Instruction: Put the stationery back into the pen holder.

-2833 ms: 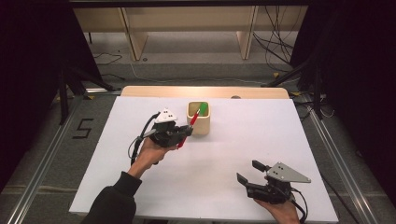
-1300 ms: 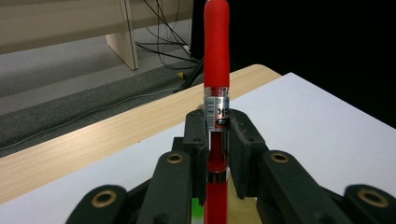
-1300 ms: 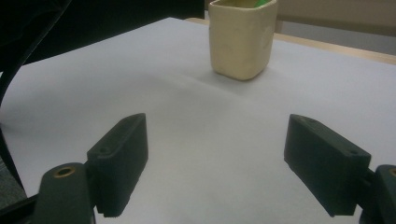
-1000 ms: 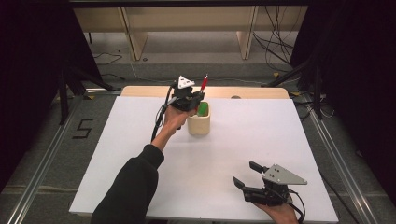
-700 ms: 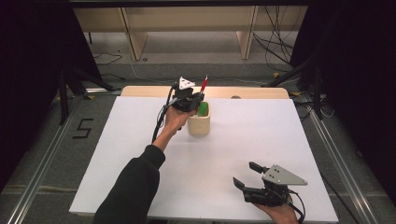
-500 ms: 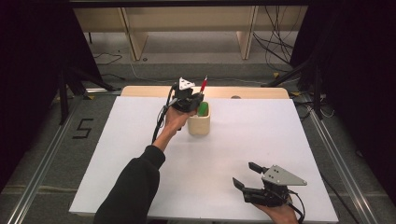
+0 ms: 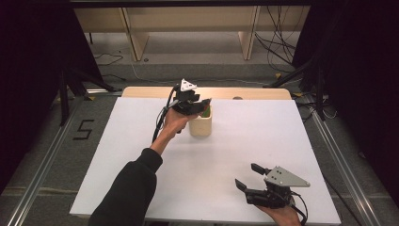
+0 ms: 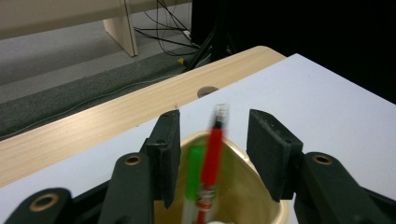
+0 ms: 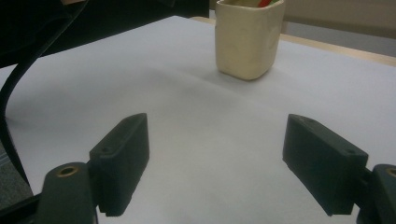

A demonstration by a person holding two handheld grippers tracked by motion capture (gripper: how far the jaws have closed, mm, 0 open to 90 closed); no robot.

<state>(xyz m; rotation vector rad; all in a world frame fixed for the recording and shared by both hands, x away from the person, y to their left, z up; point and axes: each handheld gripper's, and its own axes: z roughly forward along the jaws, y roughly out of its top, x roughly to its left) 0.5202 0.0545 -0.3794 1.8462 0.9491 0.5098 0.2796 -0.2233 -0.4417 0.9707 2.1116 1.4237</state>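
A cream cup (image 7: 201,127) stands at the far middle of the white table (image 7: 141,155). My left gripper (image 7: 203,104) hovers just over the cup's rim. Its jaws have just been opening and now stand apart. A blurred red pen (image 8: 212,156) is upright between them, free of both pads, its lower end inside the cup (image 8: 261,205). A green pen (image 8: 193,172) stands in the cup beside it. My right gripper (image 7: 248,176) rests near the front right edge, open and empty, and points toward the cup (image 9: 246,39).
A wooden strip (image 7: 263,93) with a round hole runs along the table's far edge. Beyond it lie grey floor, cables and shelf legs. A black cable (image 9: 9,116) trails at the left of the right gripper view.
The left gripper's jaws have spread, and the red pen that stuck up above them has dropped into the cup. The right gripper has stayed put.
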